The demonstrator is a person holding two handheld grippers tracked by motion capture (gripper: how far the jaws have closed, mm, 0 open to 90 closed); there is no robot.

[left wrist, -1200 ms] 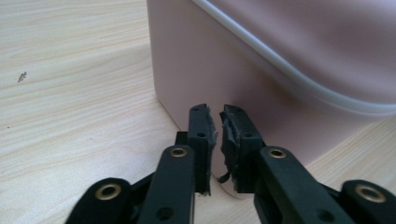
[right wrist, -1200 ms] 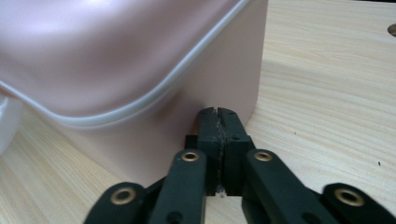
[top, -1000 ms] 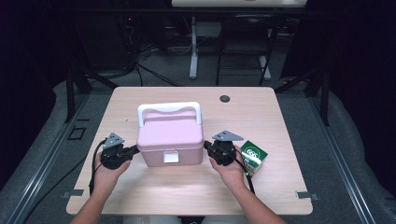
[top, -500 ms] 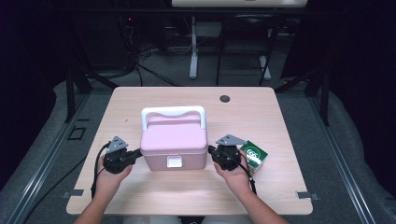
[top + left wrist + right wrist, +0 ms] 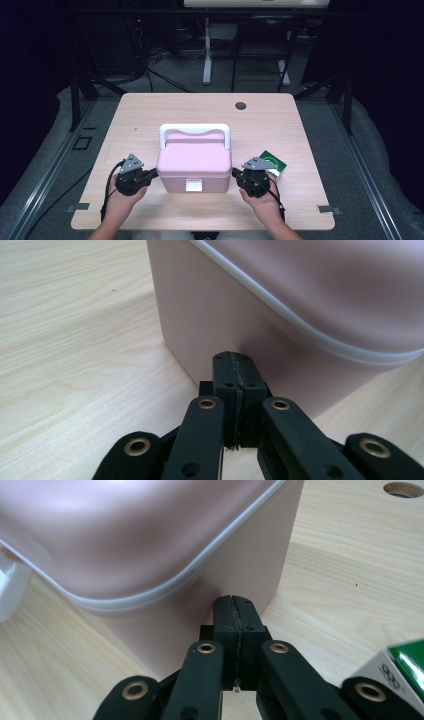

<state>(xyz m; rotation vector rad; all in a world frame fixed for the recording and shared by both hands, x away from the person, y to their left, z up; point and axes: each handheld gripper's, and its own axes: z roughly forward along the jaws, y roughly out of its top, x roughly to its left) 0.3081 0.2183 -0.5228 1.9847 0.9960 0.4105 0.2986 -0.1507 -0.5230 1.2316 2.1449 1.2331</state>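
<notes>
A pink lidded box (image 5: 194, 162) with a white handle and a white front clasp stands on the wooden table (image 5: 150, 107), near its front edge. My left gripper (image 5: 153, 174) is shut, and its tips press against the box's left side wall (image 5: 210, 320). On the opposite side my right gripper (image 5: 233, 174) is shut too, its tips against the right wall (image 5: 235, 565). Nothing lies between either pair of jaws. The two grippers squeeze the box between them. In the left gripper view the closed jaw tips (image 5: 233, 360) meet the wall low down, and the right gripper (image 5: 234, 602) does the same.
A small green and white carton (image 5: 272, 164) lies just right of my right hand, with its corner (image 5: 400, 672) close to that gripper. A round cable hole (image 5: 241, 105) sits near the table's far edge. Dark floor, cables and desk legs lie beyond the table.
The pink box has slid toward the table's front edge and a little to the right, with both shut grippers moving along at its sides.
</notes>
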